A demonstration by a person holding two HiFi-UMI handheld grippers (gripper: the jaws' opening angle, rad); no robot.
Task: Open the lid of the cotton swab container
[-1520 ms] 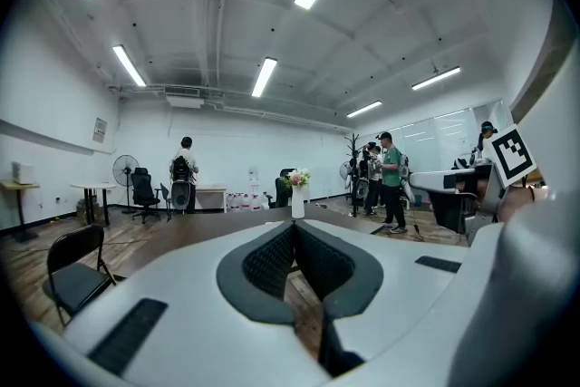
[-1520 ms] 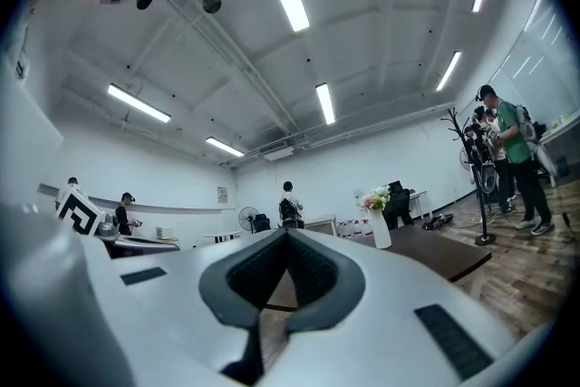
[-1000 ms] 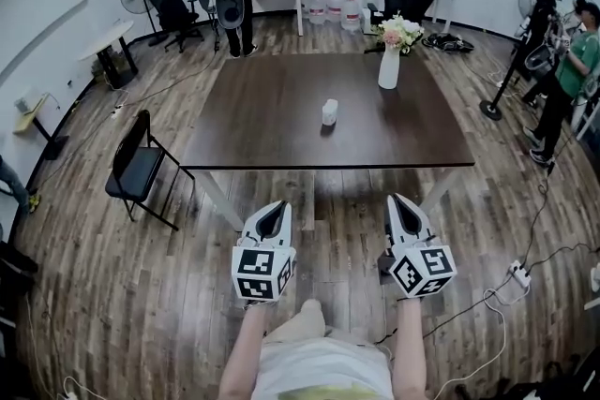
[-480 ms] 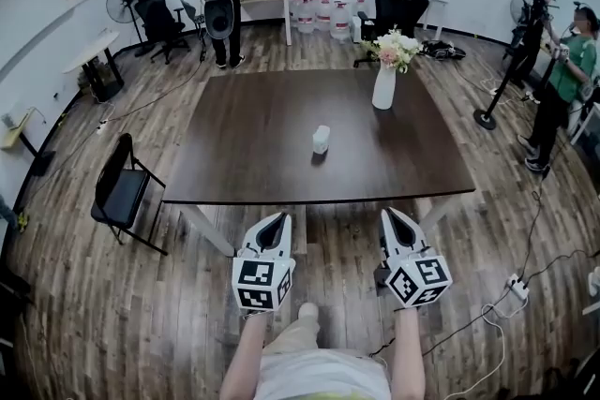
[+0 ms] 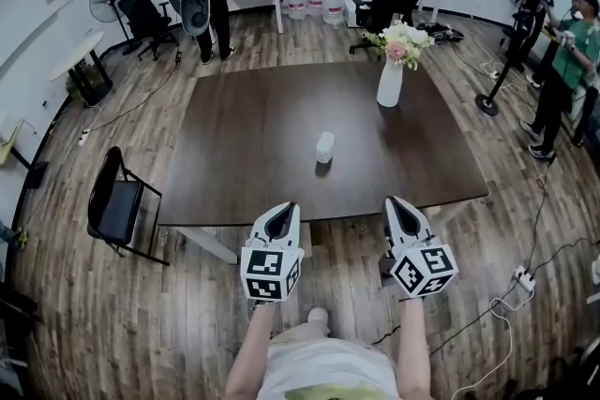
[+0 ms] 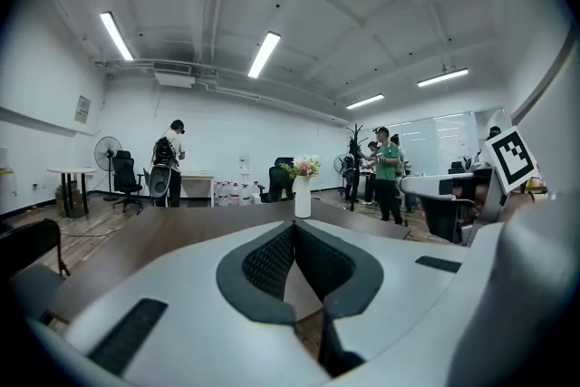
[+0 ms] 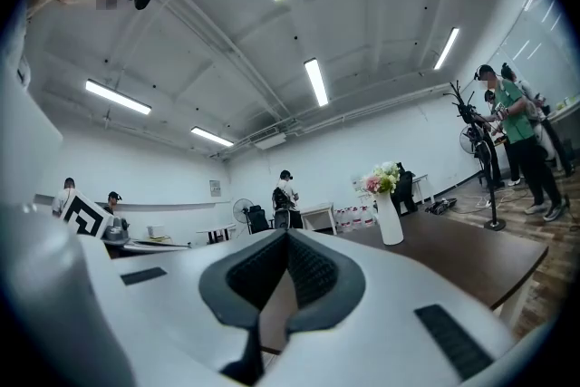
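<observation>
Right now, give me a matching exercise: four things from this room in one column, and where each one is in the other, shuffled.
1. cotton swab container
2. vase
3. black chair
4. left gripper

a. on the floor, left of the table
b. near the table's middle
c. by the table's near edge, jaws shut
d. on the table's far right part

Pairs: 1-b, 2-d, 3-a, 4-c

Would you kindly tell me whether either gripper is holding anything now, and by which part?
Nothing is held. The left gripper and the right gripper are both shut and empty, short of the table, where the cotton swab container stands untouched.
</observation>
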